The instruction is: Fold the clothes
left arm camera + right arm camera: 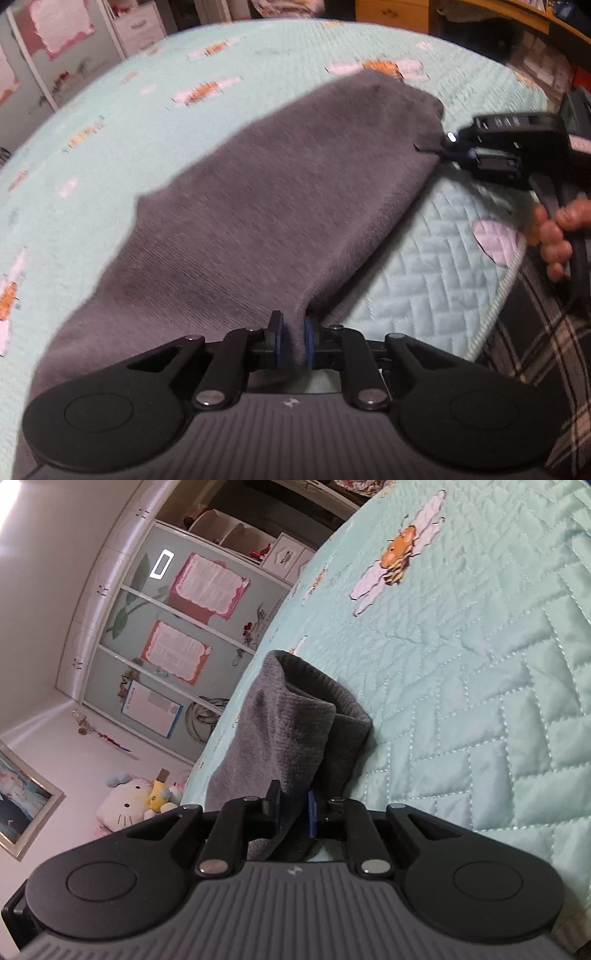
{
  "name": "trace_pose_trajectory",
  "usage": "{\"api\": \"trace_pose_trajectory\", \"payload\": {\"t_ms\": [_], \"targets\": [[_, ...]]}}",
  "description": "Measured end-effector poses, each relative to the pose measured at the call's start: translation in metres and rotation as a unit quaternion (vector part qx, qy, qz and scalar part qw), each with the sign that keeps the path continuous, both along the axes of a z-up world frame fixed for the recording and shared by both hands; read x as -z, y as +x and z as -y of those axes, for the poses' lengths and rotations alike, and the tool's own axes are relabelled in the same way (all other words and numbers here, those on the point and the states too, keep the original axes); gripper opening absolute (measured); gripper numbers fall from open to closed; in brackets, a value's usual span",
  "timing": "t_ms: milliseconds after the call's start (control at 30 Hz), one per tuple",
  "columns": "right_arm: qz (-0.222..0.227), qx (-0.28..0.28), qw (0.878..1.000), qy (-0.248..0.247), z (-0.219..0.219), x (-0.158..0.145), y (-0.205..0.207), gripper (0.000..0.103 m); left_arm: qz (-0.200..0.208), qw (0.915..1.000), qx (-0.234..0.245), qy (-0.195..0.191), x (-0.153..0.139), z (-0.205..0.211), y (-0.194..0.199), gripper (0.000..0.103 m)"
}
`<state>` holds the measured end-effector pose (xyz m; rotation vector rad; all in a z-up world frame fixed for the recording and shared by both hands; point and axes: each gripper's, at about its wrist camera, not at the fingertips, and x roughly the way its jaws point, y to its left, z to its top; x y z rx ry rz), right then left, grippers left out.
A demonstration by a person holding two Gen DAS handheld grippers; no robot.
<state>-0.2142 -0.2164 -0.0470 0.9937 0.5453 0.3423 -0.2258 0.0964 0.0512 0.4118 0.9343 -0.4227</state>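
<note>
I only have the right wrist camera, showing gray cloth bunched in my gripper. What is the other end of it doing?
Observer: The left gripper pinches the gray garment at its near edge.
Operator: Is the garment hanging or lying down?
Observer: It stretches between the left gripper and the right gripper, over the mint quilt.
Operator: What is beyond the quilt's edge?
Observer: Plaid fabric, below the hand that holds the right gripper.

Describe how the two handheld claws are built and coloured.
The left claw and right claw match: black linkage arms with silver rivets, round black side discs, a ribbed grey body bearing a small white logo, and blue pads on the short fingers. No sleeve is visible.
</note>
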Motion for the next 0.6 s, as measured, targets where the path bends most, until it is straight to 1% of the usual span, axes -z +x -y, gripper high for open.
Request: {"api": "trace_pose_trajectory", "payload": {"t_ms": [67, 167, 233, 333, 467, 533, 600], "targets": [[-0.002, 0.002, 1.0, 0.001, 0.0, 0.0, -0.001, 0.012, 0.002, 1.0, 0.003, 0.006, 0.005, 0.001, -0.002, 0.015], [-0.009, -0.003, 1.0, 0.006, 0.003, 0.0, -0.004, 0.013, -0.001, 1.0, -0.002, 0.002, 0.005, -0.001, 0.0, 0.015], [-0.013, 0.002, 1.0, 0.016, 0.01, -0.002, -0.011, 0.015, -0.001, 1.0, -0.004, 0.001, 0.005, -0.002, 0.002, 0.016], [-0.006, 0.021, 1.0, 0.001, 0.019, -0.013, -0.026, 0.016, -0.002, 1.0, -0.007, -0.003, 0.006, -0.002, 0.003, 0.016], [0.043, 0.04, 0.998, -0.003, 0.024, -0.035, -0.041, 0.016, -0.003, 0.9999, -0.008, -0.008, 0.007, -0.003, 0.004, 0.016], [0.073, 0.026, 0.997, 0.024, 0.022, -0.042, -0.033, 0.016, -0.002, 1.0, -0.007, -0.006, 0.008, -0.004, 0.003, 0.018], [0.085, 0.016, 0.994, 0.061, 0.021, -0.042, -0.017, 0.016, -0.001, 1.0, -0.006, -0.003, 0.008, -0.003, 0.003, 0.018]]}}
